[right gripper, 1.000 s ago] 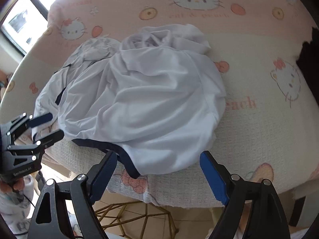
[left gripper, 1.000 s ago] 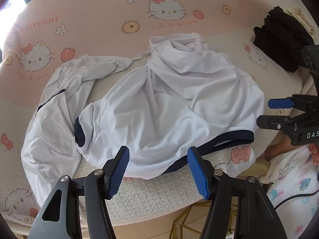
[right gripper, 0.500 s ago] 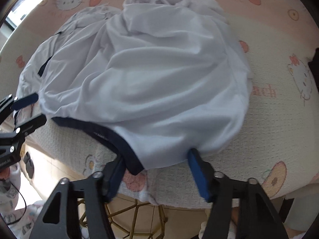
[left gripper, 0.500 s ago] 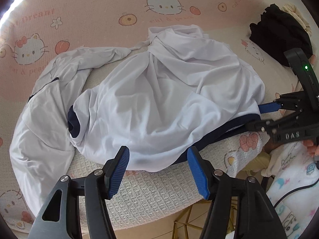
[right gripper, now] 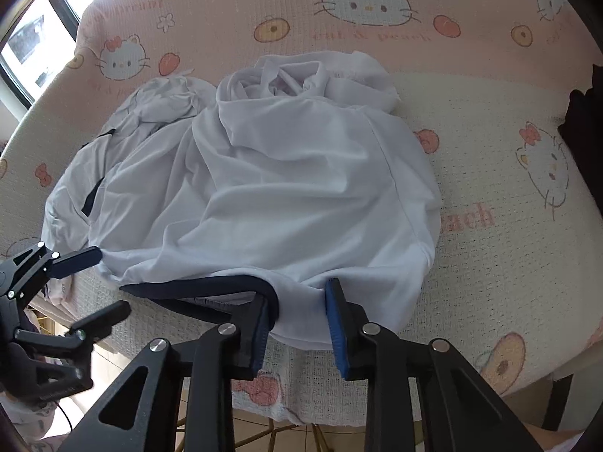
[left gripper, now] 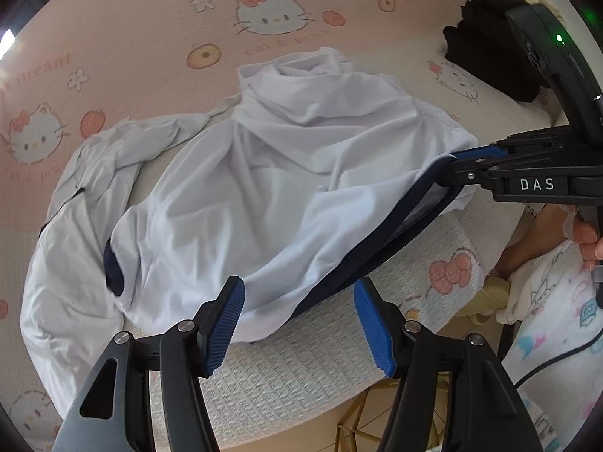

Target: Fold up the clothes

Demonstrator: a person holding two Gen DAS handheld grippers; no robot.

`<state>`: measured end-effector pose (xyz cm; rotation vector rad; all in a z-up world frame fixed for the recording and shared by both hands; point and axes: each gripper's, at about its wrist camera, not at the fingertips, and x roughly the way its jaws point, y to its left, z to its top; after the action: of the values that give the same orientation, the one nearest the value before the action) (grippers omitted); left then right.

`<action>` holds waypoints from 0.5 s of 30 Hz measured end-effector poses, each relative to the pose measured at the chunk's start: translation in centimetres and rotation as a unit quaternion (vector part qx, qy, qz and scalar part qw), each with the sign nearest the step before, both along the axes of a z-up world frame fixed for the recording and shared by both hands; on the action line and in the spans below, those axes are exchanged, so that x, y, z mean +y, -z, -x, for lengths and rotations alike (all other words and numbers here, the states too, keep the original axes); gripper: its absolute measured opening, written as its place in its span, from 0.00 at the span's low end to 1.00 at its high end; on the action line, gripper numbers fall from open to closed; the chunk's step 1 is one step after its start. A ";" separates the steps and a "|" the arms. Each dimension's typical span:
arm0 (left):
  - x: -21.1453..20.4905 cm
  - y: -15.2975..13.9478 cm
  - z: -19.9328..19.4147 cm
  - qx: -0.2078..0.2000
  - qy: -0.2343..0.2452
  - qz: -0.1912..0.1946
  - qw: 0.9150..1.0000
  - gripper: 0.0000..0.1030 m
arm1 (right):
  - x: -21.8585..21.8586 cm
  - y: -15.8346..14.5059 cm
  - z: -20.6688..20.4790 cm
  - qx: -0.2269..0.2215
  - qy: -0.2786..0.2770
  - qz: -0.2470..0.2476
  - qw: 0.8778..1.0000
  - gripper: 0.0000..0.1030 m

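A crumpled white shirt [left gripper: 282,188] with a navy hem [left gripper: 377,248] lies on a pink cat-print blanket [left gripper: 150,37]. In the right wrist view, my right gripper [right gripper: 299,324] has a bunched fold of the white shirt [right gripper: 282,196] between its blue pads at the hem, and its jaws are closing. The left wrist view shows the right gripper [left gripper: 452,160] holding that hem corner raised off the blanket. My left gripper [left gripper: 299,324] stands open over the shirt's near edge, with the cloth's rim under its left finger. The left gripper [right gripper: 90,290] also shows open at the left.
A pile of black clothes [left gripper: 486,49] sits at the far right of the blanket, also seen as the black clothes [right gripper: 584,132]. A person's hand [left gripper: 588,233] grips the right tool. The blanket's front edge [right gripper: 301,395] drops to gold legs and tiled floor. A window [right gripper: 34,37] is at the upper left.
The right gripper moved in over the hem corner and its jaws narrowed onto the cloth, lifting the navy hem. The left gripper shifted closer to the shirt's near edge, still open.
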<state>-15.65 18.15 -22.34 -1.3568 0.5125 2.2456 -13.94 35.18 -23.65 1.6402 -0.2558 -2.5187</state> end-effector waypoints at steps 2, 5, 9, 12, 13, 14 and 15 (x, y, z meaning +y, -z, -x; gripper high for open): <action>0.9 -0.1 0.3 0.001 0.003 -0.002 1.000 0.56 | 0.3 -0.4 -0.1 0.007 0.001 0.014 1.000 0.19; 2.2 -0.4 0.8 0.001 0.006 -0.009 1.000 0.56 | 1.1 -1.0 -0.1 0.015 0.012 0.037 0.999 0.16; 4.1 -0.2 1.0 0.003 0.023 -0.006 1.000 0.56 | 2.5 -1.6 -0.3 0.022 0.032 0.076 0.996 0.15; 5.2 0.3 1.3 0.004 0.020 0.001 1.000 0.56 | 2.9 -1.5 0.2 0.020 0.047 0.114 0.992 0.15; 5.5 0.5 1.4 0.004 0.018 0.003 1.000 0.56 | 3.0 -1.4 0.4 0.019 0.049 0.122 0.991 0.15; 5.8 0.9 1.7 -0.002 0.012 0.006 1.000 0.56 | 3.1 -1.5 0.4 0.018 0.048 0.126 0.991 0.15; 6.0 1.0 2.0 -0.006 0.009 0.003 1.000 0.56 | 3.2 -1.6 0.3 0.018 0.048 0.129 0.990 0.15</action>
<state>-17.61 24.18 -23.38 -1.3626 0.5268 2.2213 -14.22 38.35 -22.04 1.5143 -0.6401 -2.4545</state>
